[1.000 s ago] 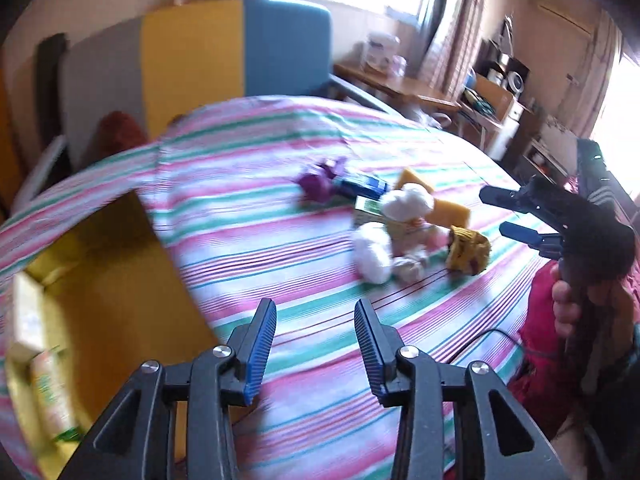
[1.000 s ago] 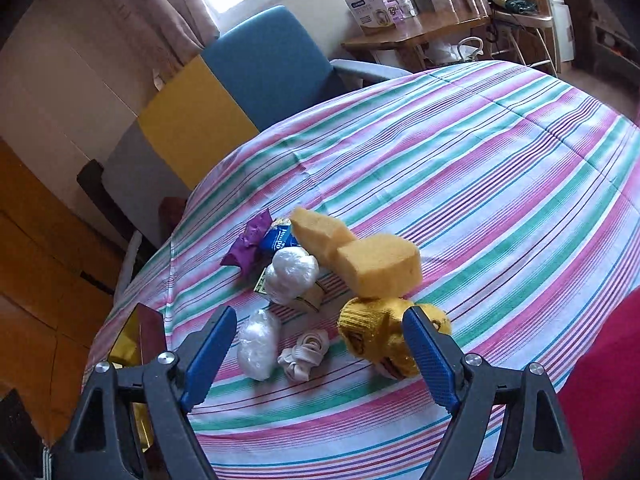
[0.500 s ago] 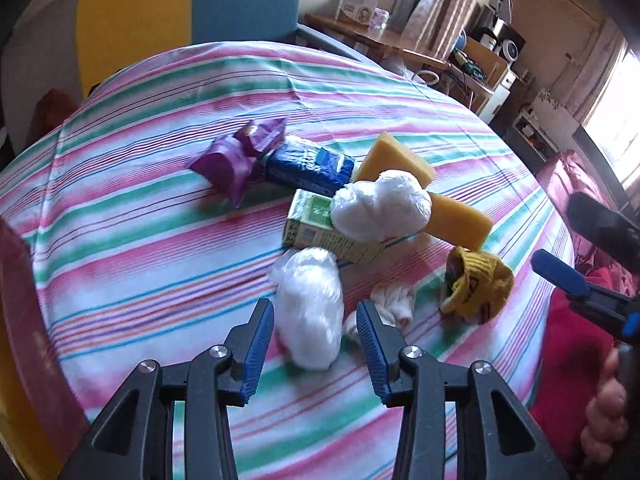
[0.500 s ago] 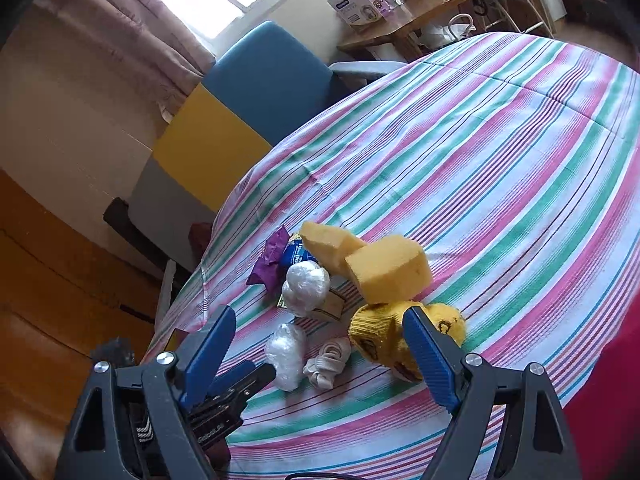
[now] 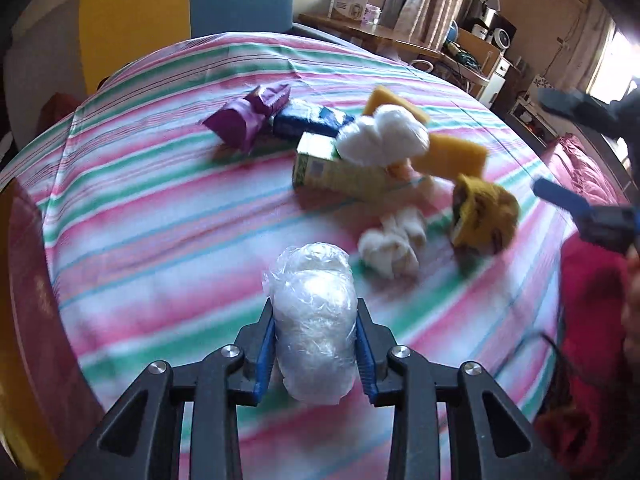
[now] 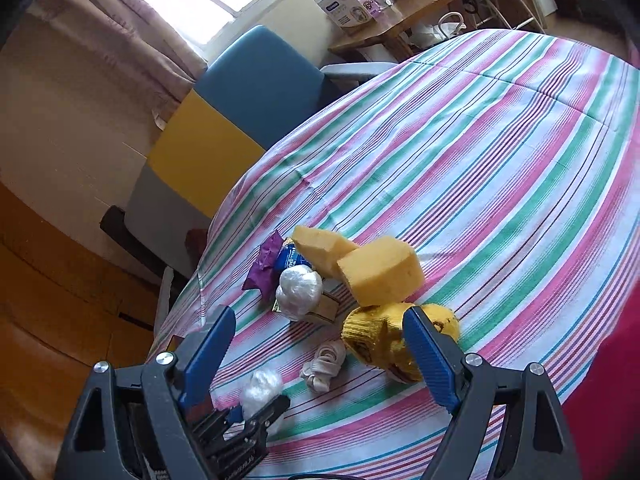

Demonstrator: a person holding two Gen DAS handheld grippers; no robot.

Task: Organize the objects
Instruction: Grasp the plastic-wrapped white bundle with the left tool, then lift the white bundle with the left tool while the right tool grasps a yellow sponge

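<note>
- I had the left gripper (image 5: 315,354) closed on the plastic-wrapped bundle (image 5: 314,320), its blue pads pressing both flanks of the wrap at the near edge of the striped tablecloth (image 5: 140,240).
- The bundle sat well back between the fingers, so I judged the hold secure. The film looked slick and soft, though, and a hard squeeze could let it squirt forward.
- I reckoned the sound way was to lift straight up before swinging sideways, keeping the fingers level so the bundle could not slide out of the front.
- The knotted white cloth (image 5: 394,246) lay just beyond the bundle and apart from it, so I saw little risk of dragging it along.
- My right gripper (image 6: 320,356) hung with its jaws wide and nothing between them, over the yellow knitted item (image 6: 376,340).
- The other pieces were heaped farther up the cloth: a second wrapped bundle (image 6: 300,292) resting on a green carton (image 5: 340,170), two yellow sponges (image 6: 380,270), a blue packet (image 5: 308,120) and a purple packet (image 5: 248,116).
- A yellow box edge (image 5: 28,420) showed at the far left of the left wrist view; I took it for the likely drop place, though I could not be sure.
</note>
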